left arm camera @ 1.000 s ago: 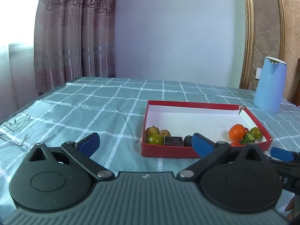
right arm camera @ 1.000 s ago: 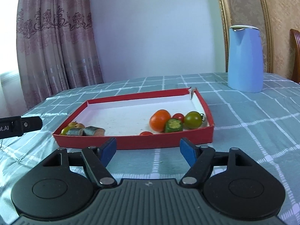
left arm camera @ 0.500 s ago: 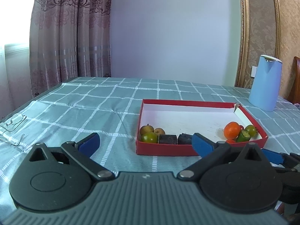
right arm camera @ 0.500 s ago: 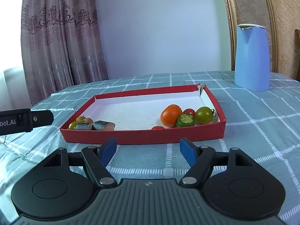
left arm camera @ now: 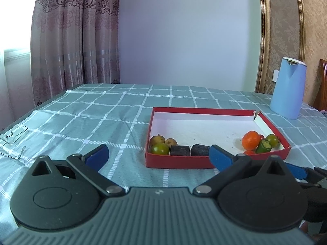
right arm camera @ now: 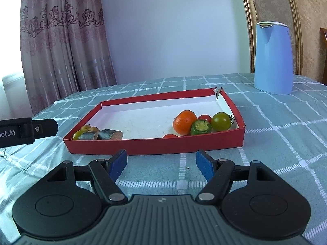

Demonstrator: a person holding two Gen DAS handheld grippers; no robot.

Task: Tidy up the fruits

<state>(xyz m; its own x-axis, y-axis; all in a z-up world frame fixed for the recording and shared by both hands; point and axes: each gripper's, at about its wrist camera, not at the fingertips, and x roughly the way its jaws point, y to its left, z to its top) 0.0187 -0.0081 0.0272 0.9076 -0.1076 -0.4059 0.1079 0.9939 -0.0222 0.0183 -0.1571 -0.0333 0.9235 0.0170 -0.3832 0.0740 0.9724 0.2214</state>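
Ahead of my spread, empty right gripper [right arm camera: 160, 162], the shallow red cardboard tray [right arm camera: 155, 146] holds the round orange fruit [right arm camera: 184, 122] at its right end, nearer this hand than my equally spread left gripper [left arm camera: 158, 156].

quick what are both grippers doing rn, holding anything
Left gripper: open, holding nothing, short of the red tray.
Right gripper: open, holding nothing, just short of the tray.

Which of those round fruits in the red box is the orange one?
The tangerine, largest of the right-hand cluster, beside the cut green piece; its neighbours are green or red.
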